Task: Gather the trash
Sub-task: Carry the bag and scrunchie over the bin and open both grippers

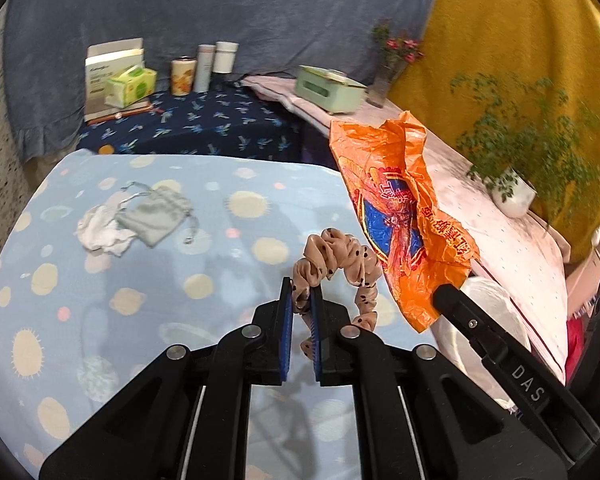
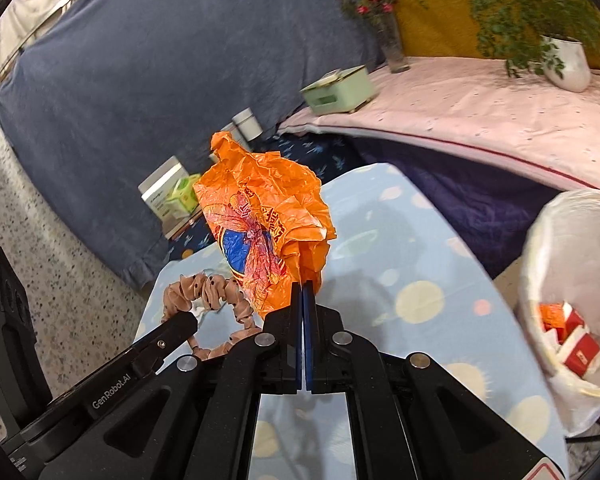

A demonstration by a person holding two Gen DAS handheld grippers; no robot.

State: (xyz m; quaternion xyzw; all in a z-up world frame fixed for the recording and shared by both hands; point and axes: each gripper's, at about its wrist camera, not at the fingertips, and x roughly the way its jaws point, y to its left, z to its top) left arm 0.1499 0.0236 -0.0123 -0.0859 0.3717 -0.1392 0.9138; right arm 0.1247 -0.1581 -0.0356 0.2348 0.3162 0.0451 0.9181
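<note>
My left gripper [image 1: 301,285] is shut on a beige dotted scrunchie [image 1: 340,264], held in the air over the light blue spotted sheet [image 1: 140,300]. The same scrunchie [image 2: 204,292] hangs at lower left in the right wrist view, with the left gripper's finger beside it. My right gripper [image 2: 305,285] is shut on a crumpled orange plastic bag [image 2: 260,216], which stands up above the jaws. That bag [image 1: 400,208] shows at right in the left wrist view. A crumpled white tissue [image 1: 100,230] and a grey drawstring pouch [image 1: 156,216] lie on the sheet.
A white-lined bin [image 2: 572,280] with red and orange packaging inside stands at right. A pink-covered ledge [image 2: 480,108] bears a green box [image 2: 336,90], a flower vase [image 2: 392,44] and a potted plant [image 2: 564,60]. Boxes and cans [image 1: 184,76] sit on the dark blue cloth.
</note>
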